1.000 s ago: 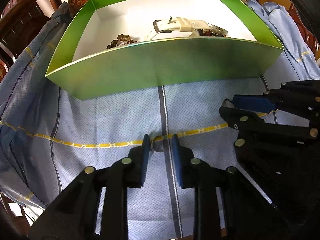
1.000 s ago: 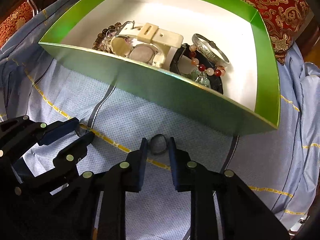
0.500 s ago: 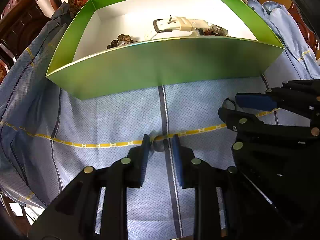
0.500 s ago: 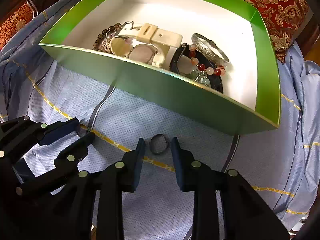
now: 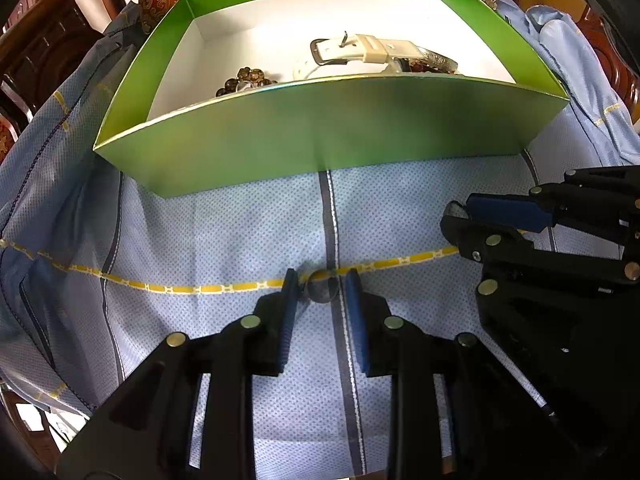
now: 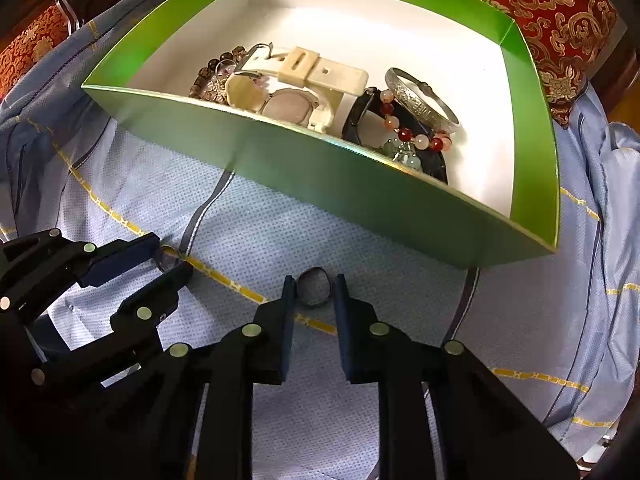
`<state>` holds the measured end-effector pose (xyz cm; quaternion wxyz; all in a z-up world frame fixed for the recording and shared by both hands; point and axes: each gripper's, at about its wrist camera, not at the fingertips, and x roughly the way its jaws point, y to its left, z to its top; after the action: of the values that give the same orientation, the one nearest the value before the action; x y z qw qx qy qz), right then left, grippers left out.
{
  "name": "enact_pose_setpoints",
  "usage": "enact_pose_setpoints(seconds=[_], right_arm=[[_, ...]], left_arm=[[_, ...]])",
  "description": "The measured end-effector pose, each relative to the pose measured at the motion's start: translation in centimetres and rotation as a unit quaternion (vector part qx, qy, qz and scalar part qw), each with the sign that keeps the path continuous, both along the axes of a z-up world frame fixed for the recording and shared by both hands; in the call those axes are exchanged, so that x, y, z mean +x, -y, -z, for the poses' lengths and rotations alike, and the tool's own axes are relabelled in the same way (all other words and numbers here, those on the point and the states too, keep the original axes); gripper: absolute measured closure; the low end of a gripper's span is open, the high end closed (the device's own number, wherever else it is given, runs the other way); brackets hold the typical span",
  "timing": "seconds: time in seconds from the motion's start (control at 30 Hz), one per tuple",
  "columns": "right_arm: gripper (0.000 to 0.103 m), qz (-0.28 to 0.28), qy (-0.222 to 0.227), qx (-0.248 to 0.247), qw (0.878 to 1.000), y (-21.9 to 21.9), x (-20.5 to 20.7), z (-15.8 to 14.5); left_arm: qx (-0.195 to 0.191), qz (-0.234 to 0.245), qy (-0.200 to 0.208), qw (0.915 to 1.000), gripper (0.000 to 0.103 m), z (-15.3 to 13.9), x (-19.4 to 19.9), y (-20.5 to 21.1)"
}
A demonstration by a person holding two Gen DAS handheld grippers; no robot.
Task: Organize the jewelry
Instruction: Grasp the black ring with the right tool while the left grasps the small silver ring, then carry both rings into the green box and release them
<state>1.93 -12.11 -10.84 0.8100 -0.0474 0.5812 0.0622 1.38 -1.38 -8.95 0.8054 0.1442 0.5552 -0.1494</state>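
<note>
A green box (image 5: 320, 132) (image 6: 360, 184) with a white inside holds a white watch (image 6: 296, 80), a silver bangle (image 6: 420, 96), bead bracelets (image 6: 404, 136) and a dark bracelet. My left gripper (image 5: 320, 286) is partly open around a small silver ring (image 5: 322, 291) lying on the blue cloth; the ring touches its left finger. It also shows in the right wrist view (image 6: 170, 258). My right gripper (image 6: 316, 290) is partly open around a dark ring (image 6: 315, 289) on the cloth, its fingers close beside it.
A blue cloth (image 5: 240, 232) with yellow lines covers the surface in front of the box. A red patterned cushion (image 6: 540, 4) and dark wooden chair parts (image 5: 48, 40) stand behind the box.
My right gripper opened slightly, then narrowed again around the dark ring. My left gripper has hardly moved, its fingers still astride the silver ring.
</note>
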Motion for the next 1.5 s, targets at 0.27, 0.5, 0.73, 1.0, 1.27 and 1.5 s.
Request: enact_pose_setpoints(seconds=[0.27,0.5,0.73,1.0,1.27,1.5], right_arm=[[0.083,0.010,0.003,0.018,1.000,1.1,0.0,-1.1],[0.083,0.022,0.010,0.045,0.999,2.8,0.2,-2.5],[0.083,0.030,0.010,0.061,0.998,3.8,-0.3,-3.2],[0.083,0.023,0.003,0.060,0.998,3.7,-0.1,-2.9],[0.083,0.021,0.004,0.048,0.999,3.3,0.1,-2.7],[0.083,0.018,0.001,0.036,0.999,2.2,0.4,-2.0]], left_arm=[[-0.010,-0.009,-0.011,0.9998,0.084,-0.4,0.4,-0.7],[-0.067,-0.037,-0.036,0.9964,0.084,-1.6,1.8,-3.1],[-0.113,-0.057,-0.057,0.9904,0.084,-2.3,3.0,-5.3],[-0.099,-0.059,-0.062,0.9913,0.084,-1.7,2.7,-4.5],[-0.077,-0.055,-0.049,0.9943,0.084,-1.6,2.6,-3.0],[-0.065,-0.057,-0.039,0.9955,0.084,-1.7,2.3,-2.7]])
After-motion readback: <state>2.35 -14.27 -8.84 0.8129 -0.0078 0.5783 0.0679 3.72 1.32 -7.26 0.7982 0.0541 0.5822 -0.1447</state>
